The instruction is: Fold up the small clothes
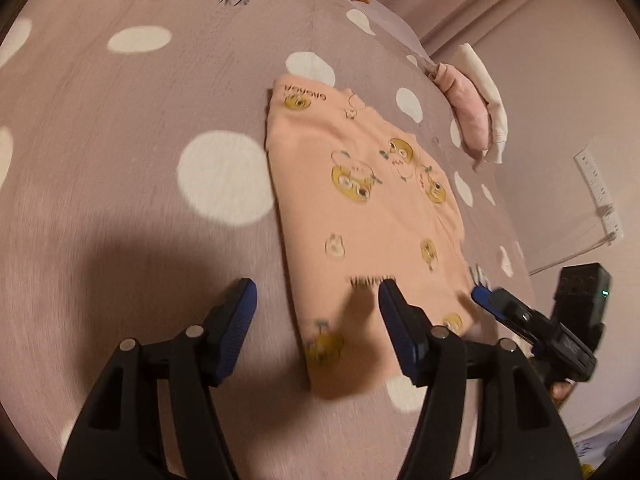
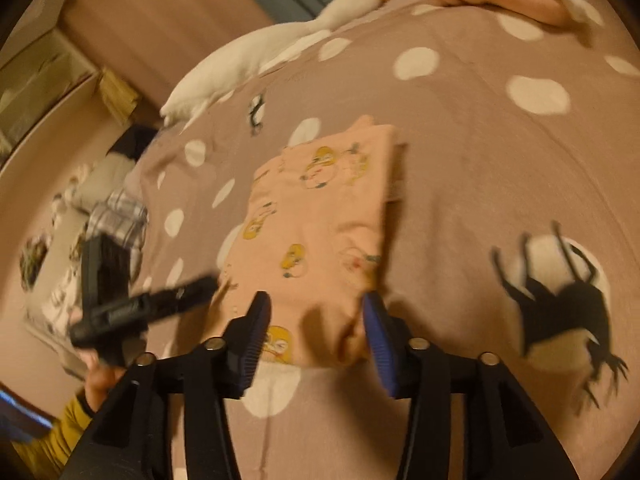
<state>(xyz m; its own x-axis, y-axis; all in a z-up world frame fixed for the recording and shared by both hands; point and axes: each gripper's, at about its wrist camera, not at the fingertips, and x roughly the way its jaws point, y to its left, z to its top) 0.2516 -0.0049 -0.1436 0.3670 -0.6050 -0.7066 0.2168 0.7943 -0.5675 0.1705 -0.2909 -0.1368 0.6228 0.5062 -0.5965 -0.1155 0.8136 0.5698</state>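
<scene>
- A folded peach baby garment (image 1: 360,208) printed with yellow cartoon faces lies flat on a mauve bedspread (image 1: 132,152) with white dots.
- In the left wrist view, the left gripper (image 1: 318,300) hangs over the near edge of the garment with its jaws spread wide and nothing between them.
- Its right blue pad (image 1: 394,320) is over the peach cloth, while its left pad (image 1: 236,320) is over bare bedspread, beside the garment's left edge.
- In the right wrist view, the right gripper (image 2: 316,320) is also spread open and holds nothing; the garment (image 2: 316,216) extends away from it, its near hem between the two pads.
- Whether either gripper's pads touch the cloth cannot be told; both views are blurred.
- The right gripper (image 1: 520,312) shows in the left view at the garment's near right corner; the left gripper (image 2: 152,304) shows in the right view near the garment's left side.
- A white plush goose (image 2: 280,36) lies at the far side of the bed, well apart from the garment.
- Folded pink and white clothes (image 1: 480,108) sit at the bed's edge, beyond the garment.
- Black penguin prints (image 2: 560,304) mark the bedspread.
</scene>
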